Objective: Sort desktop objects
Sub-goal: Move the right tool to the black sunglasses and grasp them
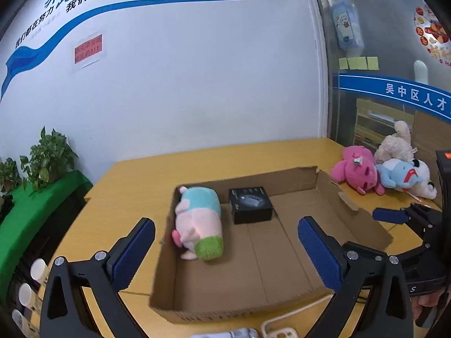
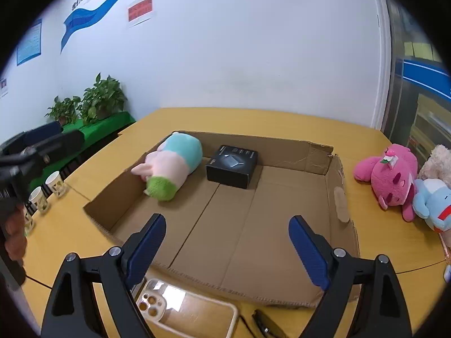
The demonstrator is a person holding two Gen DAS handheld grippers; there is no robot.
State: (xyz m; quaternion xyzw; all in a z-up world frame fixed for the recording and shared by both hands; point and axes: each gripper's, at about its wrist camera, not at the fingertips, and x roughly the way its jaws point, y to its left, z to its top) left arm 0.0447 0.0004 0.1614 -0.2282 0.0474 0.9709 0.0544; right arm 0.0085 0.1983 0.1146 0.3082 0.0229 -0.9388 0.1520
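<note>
- The left gripper [image 1: 225, 242] hangs above the near edge of the box [image 1: 282, 253], jaws spread wide with nothing between them.
- The right gripper [image 2: 227, 242] is also spread apart and empty, over the box's near wall.
- The box, an open cardboard tray, lies on the yellow surface [image 2: 366, 146].
- A pastel plush [image 2: 172, 169] lies on its side in the box's far left corner, against the left wall.
- A black carton [image 2: 231, 166] sits just beside the plush, near the far wall.
- A pink plush [image 2: 391, 174], a blue plush [image 2: 434, 200] and a cream plush [image 1: 394, 143] lie in a heap on the surface, right of the box.
- A clear phone case [image 2: 186, 307] lies on the surface in front of the box.
- Paper cups [image 2: 56, 183] stand at the surface's left edge.
</note>
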